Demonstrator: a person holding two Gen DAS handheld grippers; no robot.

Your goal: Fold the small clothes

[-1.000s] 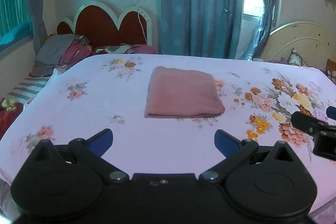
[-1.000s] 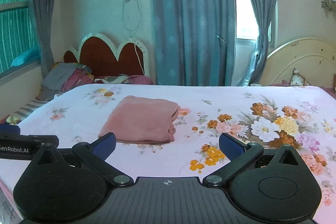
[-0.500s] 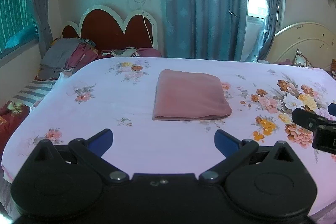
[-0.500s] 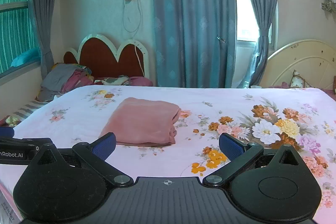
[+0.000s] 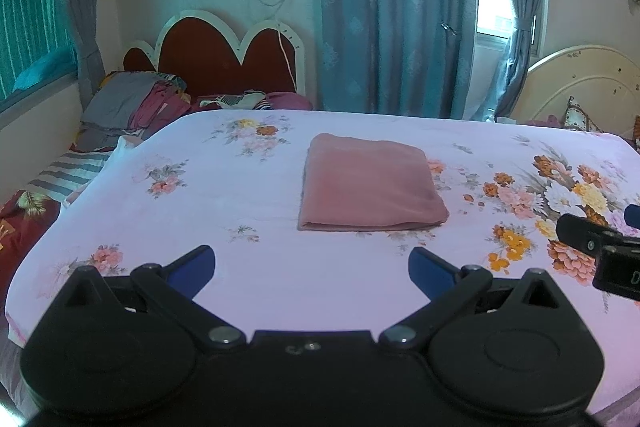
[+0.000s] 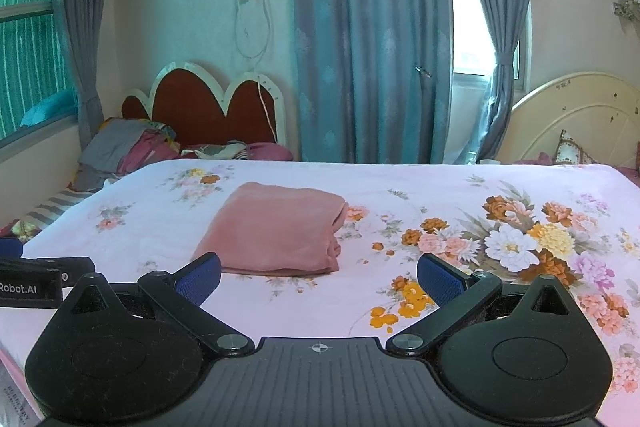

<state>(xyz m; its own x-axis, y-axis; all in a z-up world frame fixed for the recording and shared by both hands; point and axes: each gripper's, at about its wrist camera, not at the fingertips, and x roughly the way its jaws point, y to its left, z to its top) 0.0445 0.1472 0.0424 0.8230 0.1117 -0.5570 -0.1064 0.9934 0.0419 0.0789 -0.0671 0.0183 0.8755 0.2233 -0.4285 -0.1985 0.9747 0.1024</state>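
A pink garment [image 5: 368, 183] lies folded into a neat rectangle on the floral bed sheet [image 5: 224, 195]; it also shows in the right wrist view [image 6: 276, 231]. My left gripper [image 5: 312, 267] is open and empty, held back from the garment's near edge. My right gripper [image 6: 319, 277] is open and empty, near the garment's front right corner. The right gripper's body shows at the right edge of the left wrist view [image 5: 600, 247]. The left gripper's body shows at the left edge of the right wrist view [image 6: 36, 279].
A pile of clothes [image 5: 136, 103] lies at the far left by a red headboard [image 5: 228, 59]. Blue curtains [image 5: 396, 11] hang behind the bed. A cream headboard [image 5: 584, 83] stands at the far right. The sheet's near edge runs under both grippers.
Both grippers have drawn back and risen slightly from the folded garment, which now sits a little farther away. Both have stayed open. The garment has not moved.
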